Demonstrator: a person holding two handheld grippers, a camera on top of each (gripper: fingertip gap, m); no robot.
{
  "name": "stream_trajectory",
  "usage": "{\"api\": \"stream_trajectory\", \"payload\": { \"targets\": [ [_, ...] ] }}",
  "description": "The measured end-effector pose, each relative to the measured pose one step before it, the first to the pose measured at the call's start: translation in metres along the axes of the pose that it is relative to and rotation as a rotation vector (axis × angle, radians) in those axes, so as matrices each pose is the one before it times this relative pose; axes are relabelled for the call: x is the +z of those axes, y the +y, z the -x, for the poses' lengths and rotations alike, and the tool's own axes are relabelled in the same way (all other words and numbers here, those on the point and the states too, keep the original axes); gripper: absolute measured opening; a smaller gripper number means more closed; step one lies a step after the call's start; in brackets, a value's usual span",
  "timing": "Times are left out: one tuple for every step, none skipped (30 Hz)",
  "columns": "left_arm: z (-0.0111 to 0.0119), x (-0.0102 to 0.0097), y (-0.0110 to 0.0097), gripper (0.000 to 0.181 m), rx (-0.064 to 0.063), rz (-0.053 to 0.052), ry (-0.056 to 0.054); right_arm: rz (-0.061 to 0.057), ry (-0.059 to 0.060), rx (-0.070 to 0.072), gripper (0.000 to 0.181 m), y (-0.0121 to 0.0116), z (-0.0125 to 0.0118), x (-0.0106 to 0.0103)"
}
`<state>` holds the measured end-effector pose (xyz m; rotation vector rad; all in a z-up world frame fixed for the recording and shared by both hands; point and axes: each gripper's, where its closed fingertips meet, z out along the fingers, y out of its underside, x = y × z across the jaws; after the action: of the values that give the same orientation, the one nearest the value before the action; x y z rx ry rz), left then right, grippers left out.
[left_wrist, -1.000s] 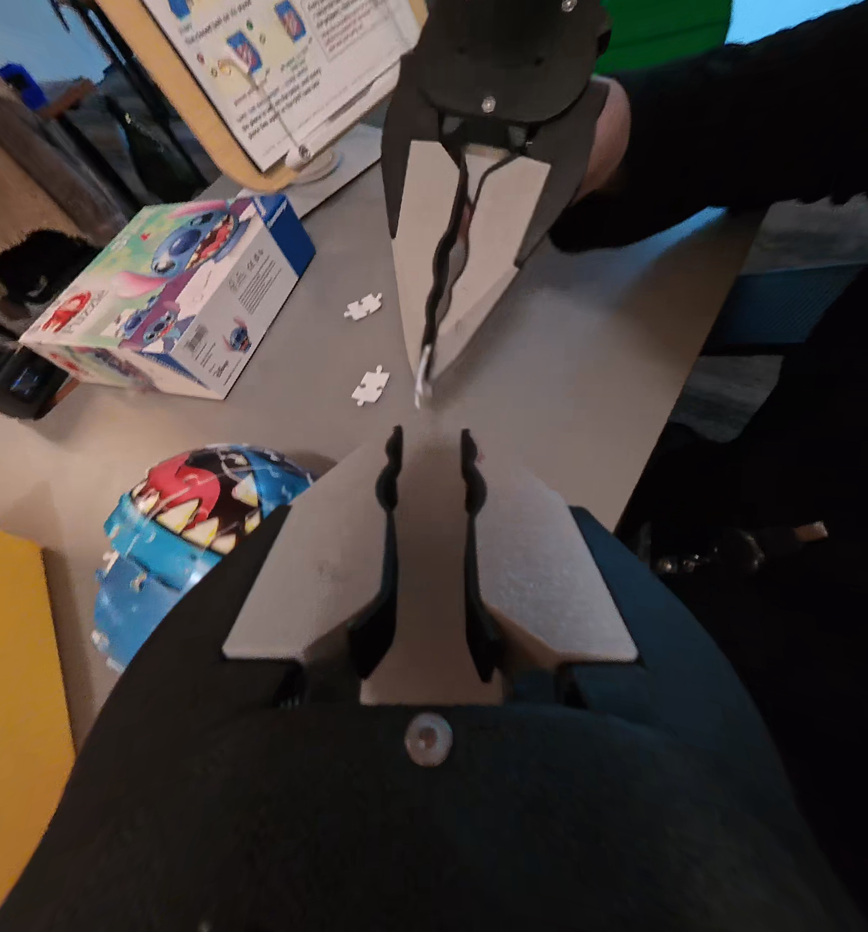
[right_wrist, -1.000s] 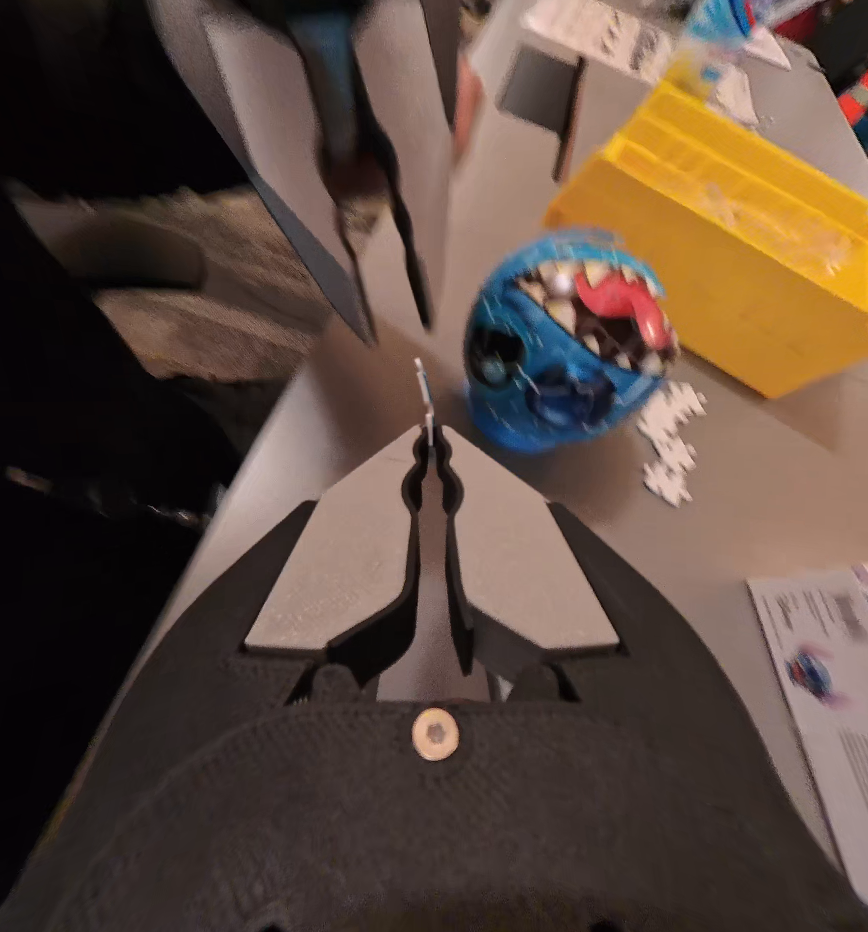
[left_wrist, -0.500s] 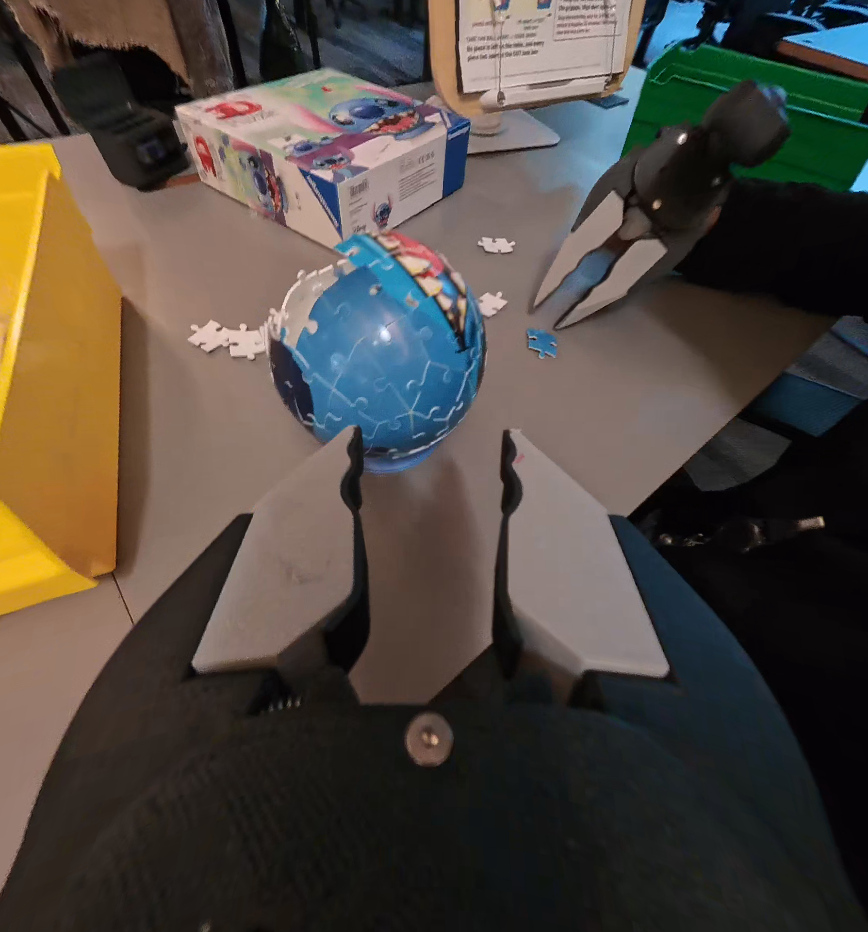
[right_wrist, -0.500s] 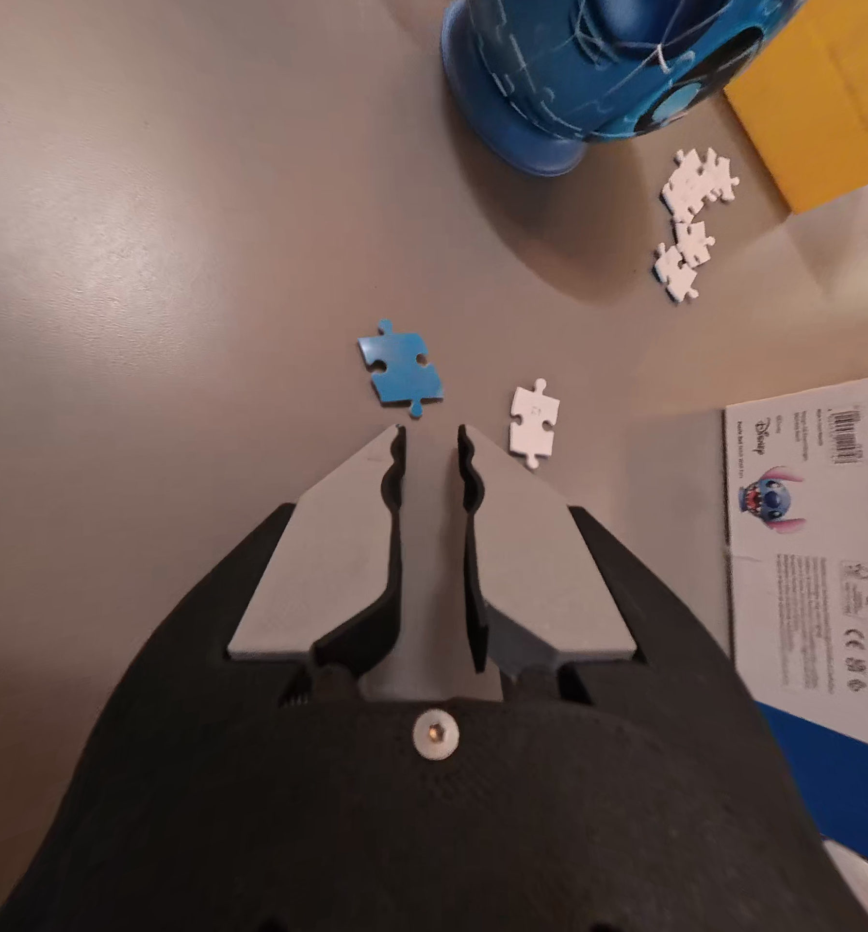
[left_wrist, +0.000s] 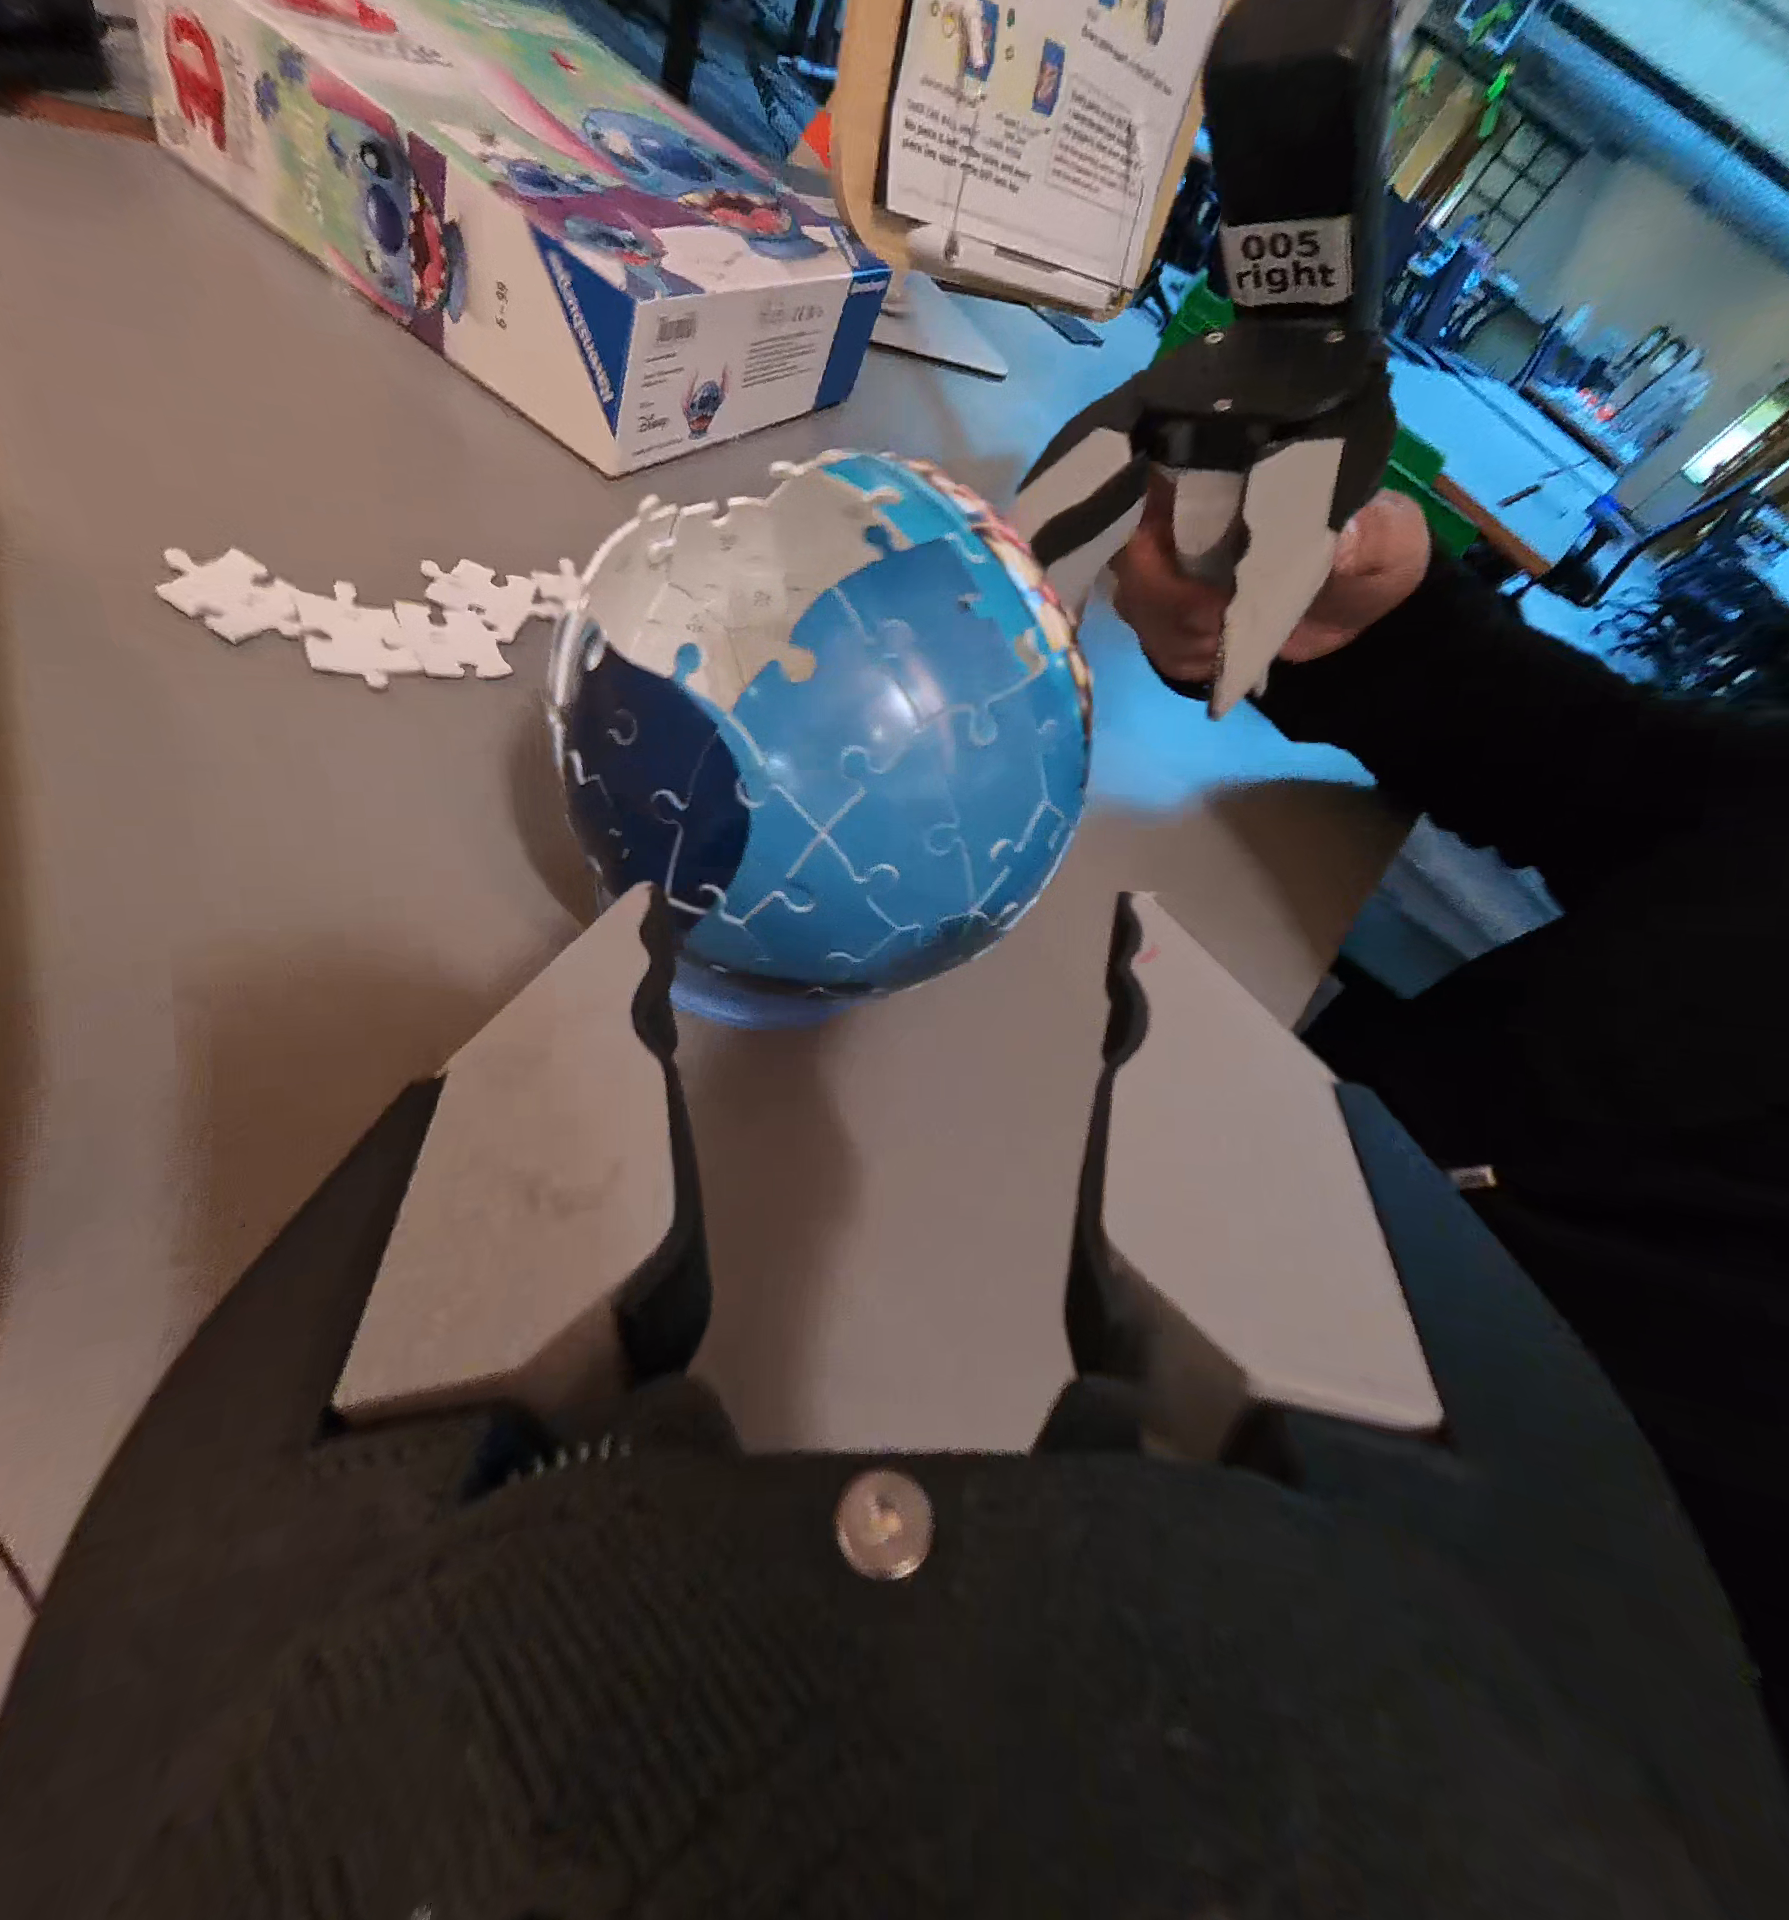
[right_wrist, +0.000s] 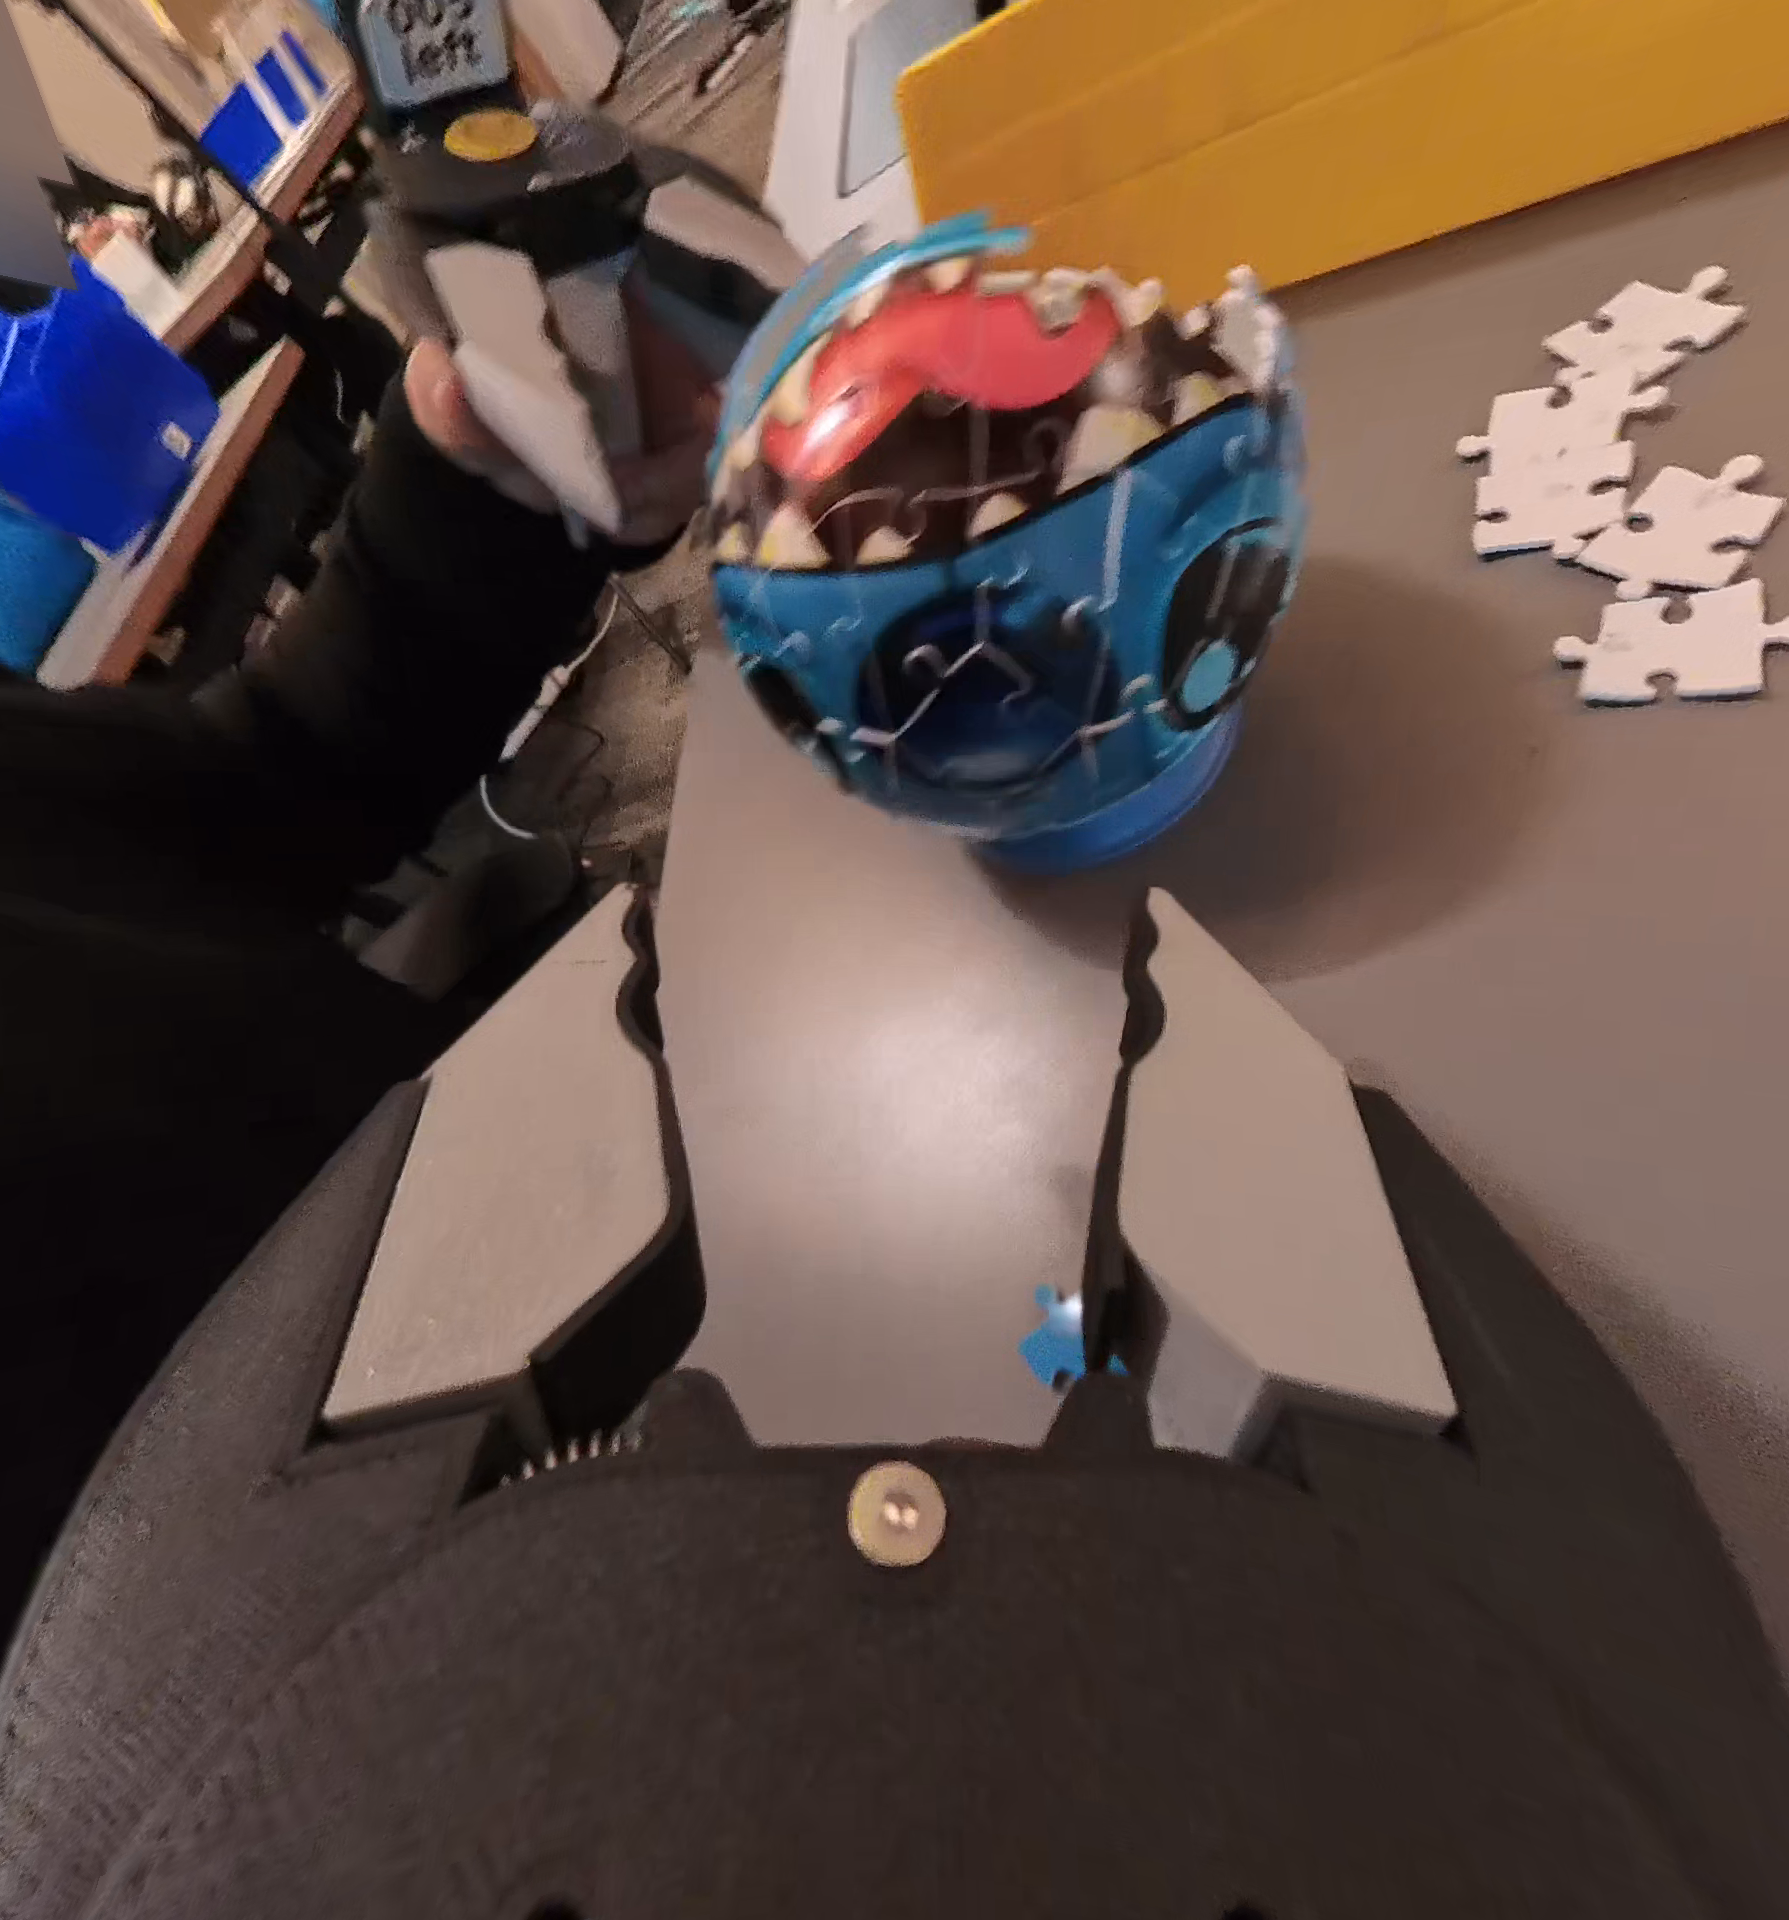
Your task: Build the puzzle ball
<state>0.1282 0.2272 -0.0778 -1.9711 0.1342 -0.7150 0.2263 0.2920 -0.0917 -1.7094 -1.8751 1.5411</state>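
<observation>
Right gripper (right_wrist: 890, 935) dropped blue piece (right_wrist: 1061, 1351) on table, spread wide; left gripper (left_wrist: 885, 935) also spread, empty, both now facing puzzle ball (left_wrist: 828, 727).

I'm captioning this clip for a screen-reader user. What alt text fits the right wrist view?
An open right gripper faces a partly built blue puzzle ball on a grey table. White loose pieces lie to its right, a blue piece by the gripper, the left gripper beyond.

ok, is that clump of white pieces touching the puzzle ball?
Apart. The right wrist view shows a strip of bare table between the white pieces and the puzzle ball.
</observation>
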Motion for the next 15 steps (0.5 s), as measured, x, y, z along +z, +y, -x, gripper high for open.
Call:
{"api": "stream_trajectory", "payload": {
  "targets": [
    [0.00284, 0.00257, 0.00181, 0.086, -0.0456, 0.0139, 0.0108, -0.0016, -0.0058, 0.0368, 0.089, -0.00574, -0.00497, 0.00397],
    [0.00281, 0.00236, 0.00162, 0.087, -0.0474, 0.0117, 0.0100, -0.0017, -0.0183, 0.0395, 0.089, -0.00568, -0.00345, 0.00387],
    [0.00320, 0.00189, 0.00027, 0.087, -0.0422, 0.0001, 0.0037, 0.0005, -0.0232, 0.0480, 0.088, -0.00499, -0.00321, 0.00376],
    [0.00252, 0.00132, -0.00062, 0.087, -0.0318, -0.0070, 0.0030, -0.0010, -0.0342, 0.0509, 0.087, -0.00504, -0.00158, 0.00326],
    [0.00195, 0.00111, -0.00036, 0.086, -0.0242, -0.0040, 0.0035, -0.0044, -0.0422, 0.0460, 0.087, -0.00500, 0.00017, 0.00256],
    [0.00195, 0.00078, -0.00106, 0.085, -0.0201, -0.0056, 0.0011, -0.0047, -0.0363, 0.0388, 0.087, -0.00441, -0.00001, 0.00203],
    [0.00155, 0.00077, -0.00180, 0.085, -0.0198, -0.0099, 0.0012, -0.0047, -0.0254, 0.0288, 0.087, -0.00408, -0.00050, 0.00173],
    [-0.00051, 0.00074, -0.00155, 0.085, -0.0154, -0.0074, 0.0120, -0.0011, -0.0171, 0.0182, 0.089, -0.00303, -0.00076, 0.00134],
    [-0.00224, 0.00063, -0.00106, 0.084, -0.0118, -0.0042, 0.0193, 0.0050, -0.0065, 0.0120, 0.089, -0.00169, -0.00173, 0.00119],
    [-0.00143, 0.00053, -0.00070, 0.082, -0.0072, -0.0015, 0.0112, 0.0072, -0.0014, 0.0090, 0.089, -0.00109, -0.00202, 0.00130],
    [0.00103, 0.00047, -0.00035, 0.081, 0.0006, 0.0002, -0.0068, 0.0073, 0.0001, 0.0071, 0.089, -0.00090, -0.00183, 0.00157],
    [0.00106, 0.00042, 0.00020, 0.079, 0.0059, 0.0035, -0.0089, 0.0056, 0.0021, 0.0039, 0.089, -0.00090, -0.00159, 0.00178],
    [0.00082, 0.00032, 0.00018, 0.078, 0.0051, 0.0023, -0.0071, 0.0065, 0.0029, -0.0005, 0.090, -0.00068, -0.00132, 0.00194],
    [0.00046, -0.00018, -0.00049, 0.078, 0.0071, -0.0013, -0.0065, 0.0070, 0.0025, -0.0050, 0.091, -0.00044, -0.00096, 0.00156],
    [-0.00057, -0.00063, -0.00056, 0.078, 0.0118, -0.0045, -0.0010, 0.0046, 0.0017, -0.0057, 0.092, -0.00052, -0.00084, 0.00109]
  ]
}}
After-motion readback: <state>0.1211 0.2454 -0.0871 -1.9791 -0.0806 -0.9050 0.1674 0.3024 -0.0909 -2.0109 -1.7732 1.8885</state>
